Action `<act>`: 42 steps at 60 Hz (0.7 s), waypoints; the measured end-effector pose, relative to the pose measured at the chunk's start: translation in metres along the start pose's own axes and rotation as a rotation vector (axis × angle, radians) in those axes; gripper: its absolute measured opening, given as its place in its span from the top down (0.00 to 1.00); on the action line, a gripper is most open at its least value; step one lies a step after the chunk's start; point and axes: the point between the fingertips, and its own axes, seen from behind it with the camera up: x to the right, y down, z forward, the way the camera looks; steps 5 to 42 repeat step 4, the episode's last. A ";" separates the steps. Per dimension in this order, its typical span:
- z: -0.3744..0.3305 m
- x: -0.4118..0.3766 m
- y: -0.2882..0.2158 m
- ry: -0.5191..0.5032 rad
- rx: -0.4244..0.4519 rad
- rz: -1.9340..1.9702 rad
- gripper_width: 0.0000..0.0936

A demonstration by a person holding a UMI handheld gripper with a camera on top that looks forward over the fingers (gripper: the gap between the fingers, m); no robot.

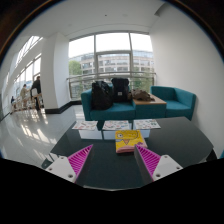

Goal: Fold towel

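My gripper point(113, 160) is open and empty above a dark green table point(110, 170). Its pink pads point(80, 157) stand wide apart with bare tabletop between them. A yellow towel or cloth item with a printed pattern point(130, 141) lies flat on the table just ahead of the right finger. No finger touches it.
Three white printed sheets or cloths point(117, 126) lie in a row at the table's far edge. Beyond stands a teal sofa point(120, 105) with dark bags point(103, 94) and a wooden side table point(145, 98). Large windows are behind. People stand far off at the left point(30, 95).
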 end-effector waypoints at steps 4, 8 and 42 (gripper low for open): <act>-0.002 -0.001 0.003 -0.002 -0.008 -0.007 0.12; -0.002 -0.001 0.003 -0.002 -0.008 -0.007 0.12; -0.002 -0.001 0.003 -0.002 -0.008 -0.007 0.12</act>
